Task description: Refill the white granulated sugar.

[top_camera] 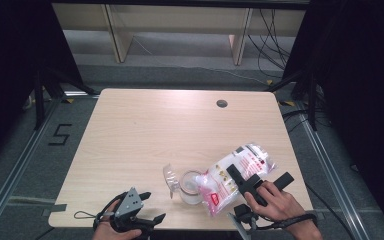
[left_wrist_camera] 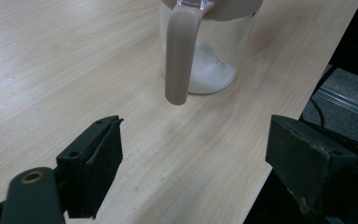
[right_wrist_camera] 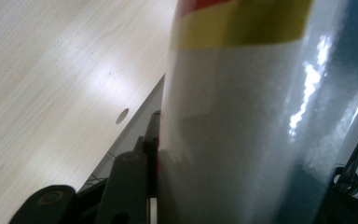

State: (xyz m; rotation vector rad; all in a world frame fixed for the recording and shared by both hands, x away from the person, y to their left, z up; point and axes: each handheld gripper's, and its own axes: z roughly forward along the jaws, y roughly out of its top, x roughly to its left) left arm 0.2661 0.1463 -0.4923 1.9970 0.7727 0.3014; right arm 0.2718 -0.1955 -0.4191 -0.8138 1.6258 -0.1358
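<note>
Plastic bag [top_camera: 235, 177] clamped by right fingers [top_camera: 245, 182], hiding jug [top_camera: 191, 187] mouth, left fingers [top_camera: 150, 207] wide, empty.

Bag [top_camera: 232, 177]: clear plastic pouch printed white with pink-red markings and a dark label patch at its far end. Filled with fine white grains; in the right gripper view [right_wrist_camera: 242, 130] the granules show through the glossy film, with a yellow band and red above it. Held off the bench, tilted, lower end down over the jar's mouth, upper end toward the far right.

Jar [top_camera: 191, 187]: clear, round, upright on the bench near the front edge, right of centre. A low heap of white grains lies on its bottom [left_wrist_camera: 209, 70]. A taupe handle hangs down its near side.
</note>
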